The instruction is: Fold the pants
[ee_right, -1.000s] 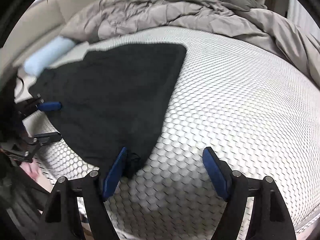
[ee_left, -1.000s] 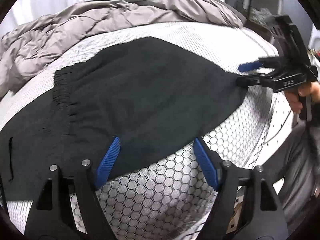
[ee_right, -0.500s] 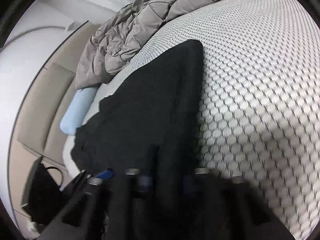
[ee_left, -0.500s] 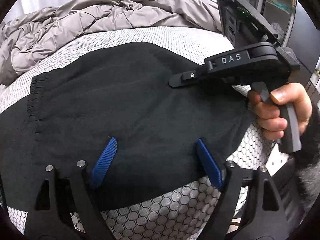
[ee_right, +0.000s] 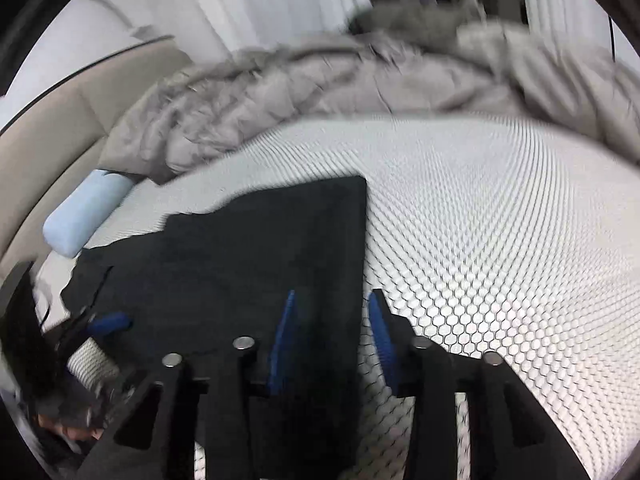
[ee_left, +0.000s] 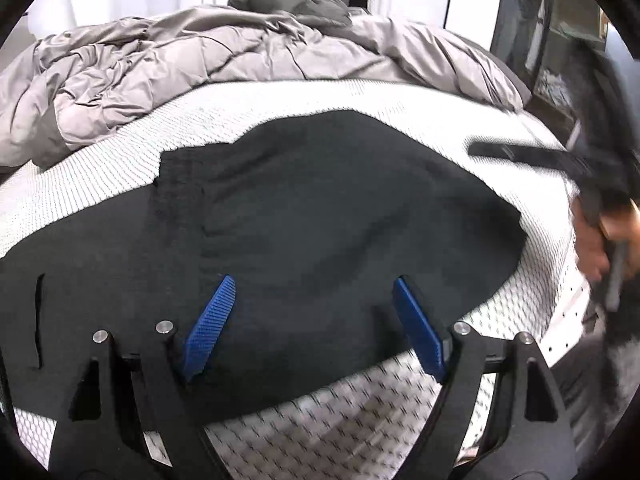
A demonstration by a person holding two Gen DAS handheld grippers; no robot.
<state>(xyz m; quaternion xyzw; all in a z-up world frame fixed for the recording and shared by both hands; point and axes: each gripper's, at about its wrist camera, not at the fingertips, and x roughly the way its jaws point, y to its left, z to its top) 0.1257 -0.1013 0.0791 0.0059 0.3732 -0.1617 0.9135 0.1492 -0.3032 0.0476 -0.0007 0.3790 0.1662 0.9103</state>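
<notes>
Black pants (ee_left: 320, 216) lie folded on the white honeycomb mattress (ee_right: 500, 220), with the elastic waistband at the left in the left wrist view. My left gripper (ee_left: 314, 320) hovers open over their near edge, and nothing sits between its blue pads. My right gripper (ee_right: 332, 336) is opening. Its blue pads stand apart over the pants' (ee_right: 248, 264) right edge and do not press the cloth. In the left wrist view the right gripper is a blur at the far right, held by a person's hand (ee_left: 596, 240).
A crumpled grey duvet (ee_left: 180, 68) is heaped along the far side of the bed. A light blue pillow (ee_right: 84, 216) lies against the beige headboard (ee_right: 48, 128). The mattress drops off at the near right edge (ee_left: 560, 320).
The right gripper reached across the pants, shut, then parted its pads and drew back to the right. The left gripper shifted a little and stayed open.
</notes>
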